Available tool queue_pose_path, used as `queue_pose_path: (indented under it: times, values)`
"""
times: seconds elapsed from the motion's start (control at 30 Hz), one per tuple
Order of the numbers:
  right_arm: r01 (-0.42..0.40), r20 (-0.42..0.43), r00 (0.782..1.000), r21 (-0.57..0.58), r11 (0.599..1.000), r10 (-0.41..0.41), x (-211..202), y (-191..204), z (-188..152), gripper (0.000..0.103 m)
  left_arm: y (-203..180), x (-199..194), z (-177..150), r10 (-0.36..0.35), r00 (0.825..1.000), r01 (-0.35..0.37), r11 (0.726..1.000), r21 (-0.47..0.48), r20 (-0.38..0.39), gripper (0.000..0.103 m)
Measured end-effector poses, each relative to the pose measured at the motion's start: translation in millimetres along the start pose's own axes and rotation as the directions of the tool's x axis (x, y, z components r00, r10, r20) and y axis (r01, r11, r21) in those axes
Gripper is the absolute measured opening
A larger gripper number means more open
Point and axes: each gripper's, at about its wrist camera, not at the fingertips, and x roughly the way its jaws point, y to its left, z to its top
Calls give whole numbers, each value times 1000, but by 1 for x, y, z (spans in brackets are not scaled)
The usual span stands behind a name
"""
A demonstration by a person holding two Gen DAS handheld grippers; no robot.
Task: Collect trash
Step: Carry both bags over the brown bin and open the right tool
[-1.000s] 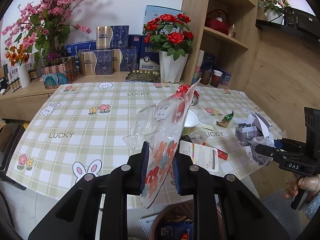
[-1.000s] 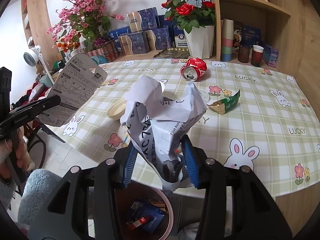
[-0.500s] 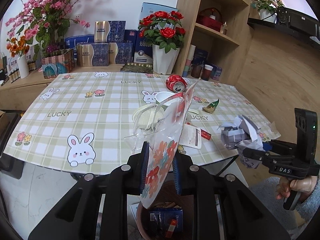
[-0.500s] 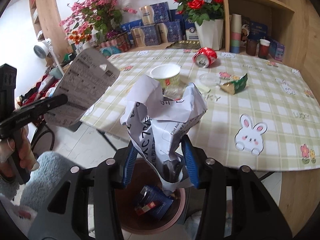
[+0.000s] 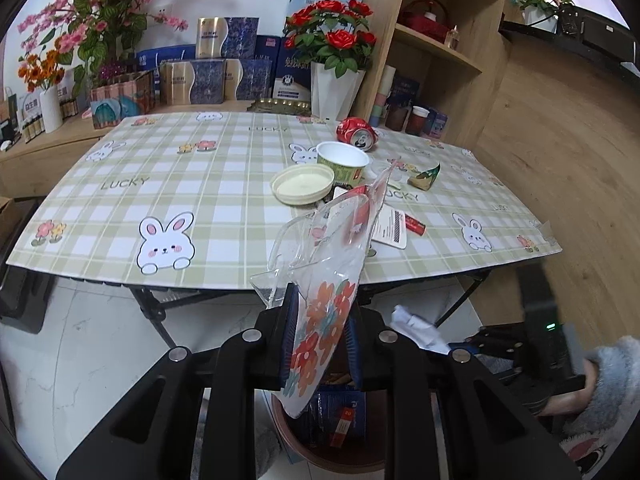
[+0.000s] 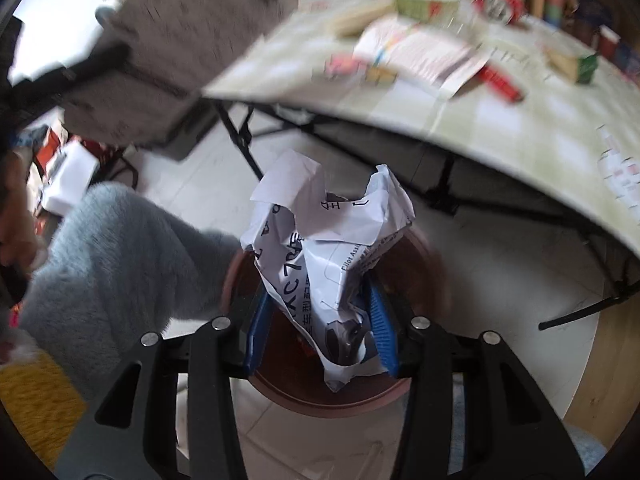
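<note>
- Your left gripper (image 5: pixel 320 340) is clamped on a flat blister pack (image 5: pixel 324 280) with a flower-printed card and a clear plastic front; the pack rises toward 1 o'clock from between the jaws.
- Under that pack, at 6 o'clock in the left wrist view, sits the brown trash bin (image 5: pixel 288 436) with a blue packet (image 5: pixel 344 416) already inside.
- Your right gripper (image 6: pixel 320 324) is closed on a crumpled white printed paper (image 6: pixel 328 248), which sticks up out of the jaws directly above the bin's round mouth (image 6: pixel 320 400).
- At 9 o'clock in the right wrist view a fluffy grey-blue sleeve (image 6: pixel 108 256) fills the frame; above it, at 10 o'clock, the grey back of the blister pack (image 6: pixel 180 40) shows, blurred.
- Farther out, the checked tablecloth (image 5: pixel 160 208) still carries trash: a cream lid (image 5: pixel 303 184) at 12 o'clock in the left wrist view, touching or just beside a green-sided paper cup (image 5: pixel 343 162).
- Past the cup lies a crushed red can (image 5: pixel 357 131) on its side.
- At 1 o'clock lie a green wrapper (image 5: pixel 425 176), a white printed card (image 5: pixel 390 230) and a small red stick-shaped packet (image 5: pixel 414 224) beside it.
- Beyond the table's far edge stands a white pot of red roses (image 5: pixel 334 80).
</note>
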Motion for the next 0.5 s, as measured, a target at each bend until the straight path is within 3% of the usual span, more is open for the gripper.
queue_pose_path:
  times: [0.23,0.5]
  values:
    - [52,-149,988,11,999,-50,59,-6,-6,46,4,6,-6,0,1000,0,1000,-14,-14,21]
    - [88,-198,978,77,993,-72,78,-20,-15,51,9,10,-11,-1,1000,0,1000,-21,-31,21]
